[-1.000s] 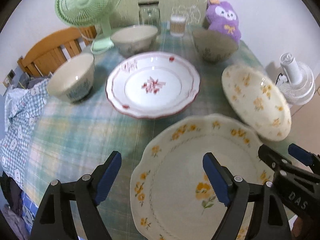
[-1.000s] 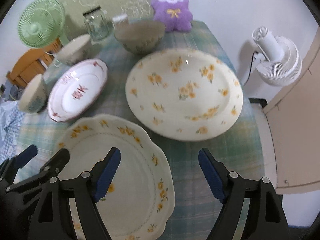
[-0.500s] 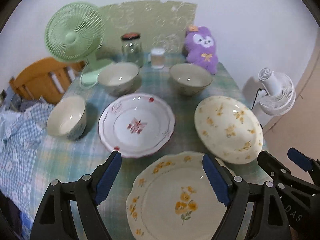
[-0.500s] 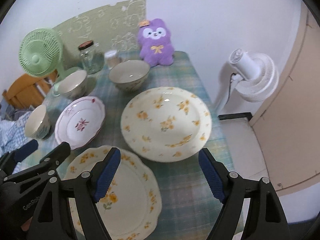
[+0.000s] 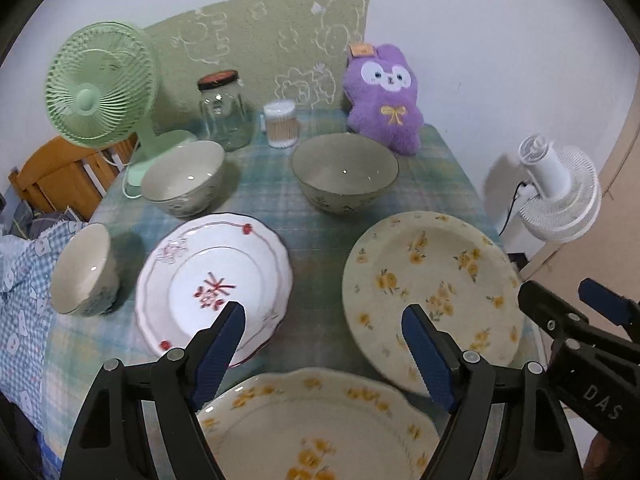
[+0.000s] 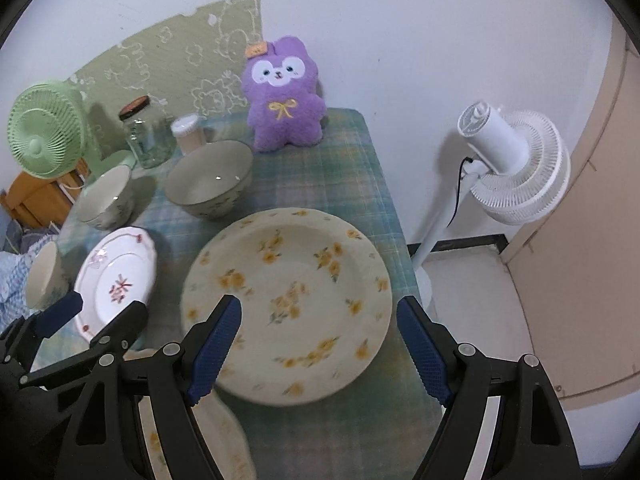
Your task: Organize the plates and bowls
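Note:
Three plates lie on the plaid tablecloth: a white plate with red marks, a round cream plate with yellow flowers and a scalloped yellow-flowered plate nearest me. Behind them stand three bowls: and, at the left edge. My left gripper hovers above the scalloped plate, its jaws closing slightly with nothing between them. My right gripper hangs open and empty over the round flowered plate. Neither gripper touches anything.
Along the back of the table stand a green desk fan, a glass jar, a cotton swab tub and a purple plush toy. A white pedestal fan is on the floor at the right. A wooden chair and blue cloth are at the left.
Both grippers have pulled back and risen from the table. The plates now look smaller and farther, and the wall and back-row items have come into view.

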`<state>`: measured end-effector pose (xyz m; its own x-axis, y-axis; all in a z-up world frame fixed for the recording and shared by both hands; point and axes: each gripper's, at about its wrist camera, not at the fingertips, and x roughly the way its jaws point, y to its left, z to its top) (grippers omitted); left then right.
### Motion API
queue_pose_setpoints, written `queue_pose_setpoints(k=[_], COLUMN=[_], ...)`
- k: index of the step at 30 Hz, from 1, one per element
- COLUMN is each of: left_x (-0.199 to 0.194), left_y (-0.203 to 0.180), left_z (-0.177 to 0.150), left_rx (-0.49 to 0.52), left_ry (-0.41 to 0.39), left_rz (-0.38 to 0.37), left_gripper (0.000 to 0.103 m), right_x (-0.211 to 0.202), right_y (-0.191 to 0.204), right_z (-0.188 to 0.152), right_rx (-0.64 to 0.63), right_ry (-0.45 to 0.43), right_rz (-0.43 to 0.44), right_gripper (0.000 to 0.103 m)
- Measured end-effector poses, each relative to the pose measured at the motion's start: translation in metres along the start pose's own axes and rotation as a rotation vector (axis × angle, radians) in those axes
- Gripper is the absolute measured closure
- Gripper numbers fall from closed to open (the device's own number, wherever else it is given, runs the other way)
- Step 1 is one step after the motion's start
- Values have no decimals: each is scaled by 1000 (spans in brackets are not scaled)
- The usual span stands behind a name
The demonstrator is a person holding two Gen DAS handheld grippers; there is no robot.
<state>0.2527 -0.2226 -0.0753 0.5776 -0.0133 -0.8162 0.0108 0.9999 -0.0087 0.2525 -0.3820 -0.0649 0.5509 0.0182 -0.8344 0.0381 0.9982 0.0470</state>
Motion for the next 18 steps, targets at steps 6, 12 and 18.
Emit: queue_pose_setpoints(k=[6, 12, 18], left_x=[35, 65, 90], left_y=[-21, -34, -38], left_z=[8, 9, 4], left_rx=[-22, -19, -44], left_ry=[39, 72, 124], left_rz=[18, 43, 68], left_gripper=[24, 35, 43], right_x=[38, 74, 103], right_y=[-21, -36, -41], right_z=[14, 21, 19], right_rx=[-15, -4, 14], right_ry=[46, 100, 155], right_rz=[12, 22, 35], right_gripper=[23, 30, 39])
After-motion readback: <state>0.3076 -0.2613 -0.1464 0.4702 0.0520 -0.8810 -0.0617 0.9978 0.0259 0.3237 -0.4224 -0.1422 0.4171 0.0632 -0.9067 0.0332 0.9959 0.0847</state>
